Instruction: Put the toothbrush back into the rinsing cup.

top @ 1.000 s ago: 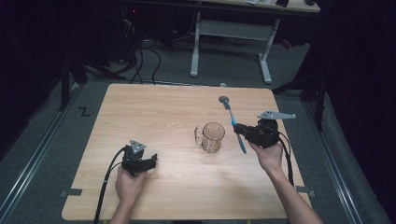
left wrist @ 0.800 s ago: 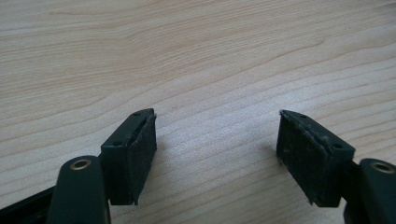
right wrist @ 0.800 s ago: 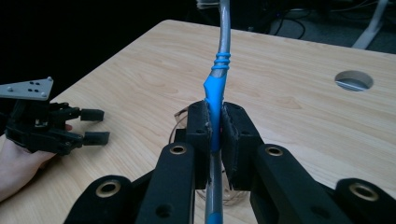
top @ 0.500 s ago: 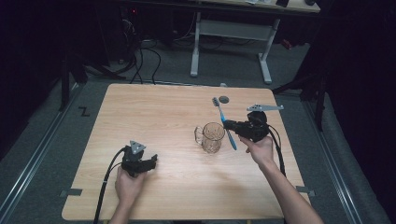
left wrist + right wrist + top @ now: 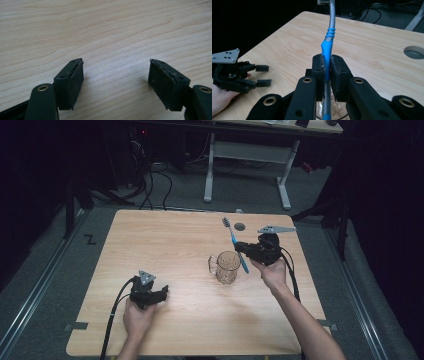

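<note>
A blue and grey toothbrush (image 5: 236,246) is held nearly upright by my right gripper (image 5: 243,247), shut on its handle (image 5: 326,56). Its lower end hangs at the rim of a clear glass mug (image 5: 226,267) that stands mid-table; the mug's cut base (image 5: 334,112) shows below the jaws. The brush head (image 5: 226,222) points toward the far side. My left gripper (image 5: 161,292) rests on the table near the front left, jaws wide apart over bare wood, its pads (image 5: 76,82) holding nothing; from the right gripper view the left gripper (image 5: 263,74) lies at the left.
The wooden table (image 5: 165,240) has a round grey cable grommet (image 5: 240,226) near its far edge, also seen as the grommet (image 5: 413,52) at the right. A white desk frame (image 5: 245,160) and cables stand on the floor beyond.
The right hand has carried the toothbrush leftward, from beside the mug to over its rim. The left hand has stayed put.
</note>
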A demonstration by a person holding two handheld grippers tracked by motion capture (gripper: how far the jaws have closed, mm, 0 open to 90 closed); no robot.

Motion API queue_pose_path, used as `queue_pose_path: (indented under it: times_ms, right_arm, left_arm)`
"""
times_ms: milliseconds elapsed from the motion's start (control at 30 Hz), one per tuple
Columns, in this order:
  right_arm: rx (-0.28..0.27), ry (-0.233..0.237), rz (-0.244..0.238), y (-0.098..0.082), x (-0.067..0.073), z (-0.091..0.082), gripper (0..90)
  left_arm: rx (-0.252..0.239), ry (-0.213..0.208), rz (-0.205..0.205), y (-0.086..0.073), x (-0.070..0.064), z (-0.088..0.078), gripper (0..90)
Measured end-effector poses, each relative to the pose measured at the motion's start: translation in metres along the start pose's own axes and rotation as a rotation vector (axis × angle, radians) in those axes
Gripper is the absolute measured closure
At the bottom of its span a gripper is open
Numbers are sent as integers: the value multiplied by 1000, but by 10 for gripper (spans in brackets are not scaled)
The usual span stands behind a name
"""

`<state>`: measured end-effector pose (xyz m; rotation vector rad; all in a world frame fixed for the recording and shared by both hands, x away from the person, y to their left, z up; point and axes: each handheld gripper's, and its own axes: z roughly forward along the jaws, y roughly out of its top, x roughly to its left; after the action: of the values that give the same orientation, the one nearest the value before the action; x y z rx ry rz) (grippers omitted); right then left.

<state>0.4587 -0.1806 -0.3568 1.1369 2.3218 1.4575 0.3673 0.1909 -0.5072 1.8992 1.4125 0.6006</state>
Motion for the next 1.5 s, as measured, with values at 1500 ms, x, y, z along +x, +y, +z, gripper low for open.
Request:
queue_pose_path:
  times_ms: [1500]
  right_arm:
    - [15, -47, 19, 2, -11, 57, 820]
  left_arm:
    - [-5, -9, -16, 1, 2, 0, 291]
